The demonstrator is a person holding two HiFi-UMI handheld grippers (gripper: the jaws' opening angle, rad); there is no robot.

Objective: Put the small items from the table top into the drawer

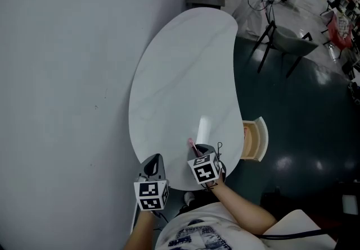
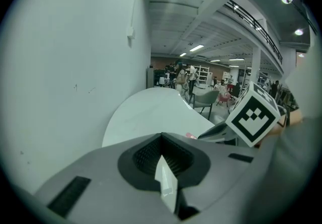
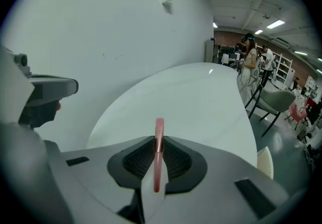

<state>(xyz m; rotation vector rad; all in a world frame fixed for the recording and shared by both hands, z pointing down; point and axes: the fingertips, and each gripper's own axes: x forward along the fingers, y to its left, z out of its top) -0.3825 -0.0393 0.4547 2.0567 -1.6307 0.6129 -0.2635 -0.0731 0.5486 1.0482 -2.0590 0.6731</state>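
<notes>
Head view: the drawer point(image 1: 256, 140) stands pulled open at the right edge of the table point(image 1: 180, 63). Just left of the drawer, over the table's near end, the right gripper point(image 1: 198, 152) is clenched on a thin pink stick point(image 1: 192, 143). The left gripper point(image 1: 154, 163) hovers further from the drawer. No other small item shows on the top, so this looks like the last one. It has been picked up, and carrying it across and dropping it in is still to do. What already lies in the drawer cannot be made out.

Right gripper view: the stick sits edge-on between the pads. Its long axis runs along the jaws, and its free end pokes forward up the table, not toward the drawer.

Left gripper view: the jaws are pressed together with nothing between them.
</notes>
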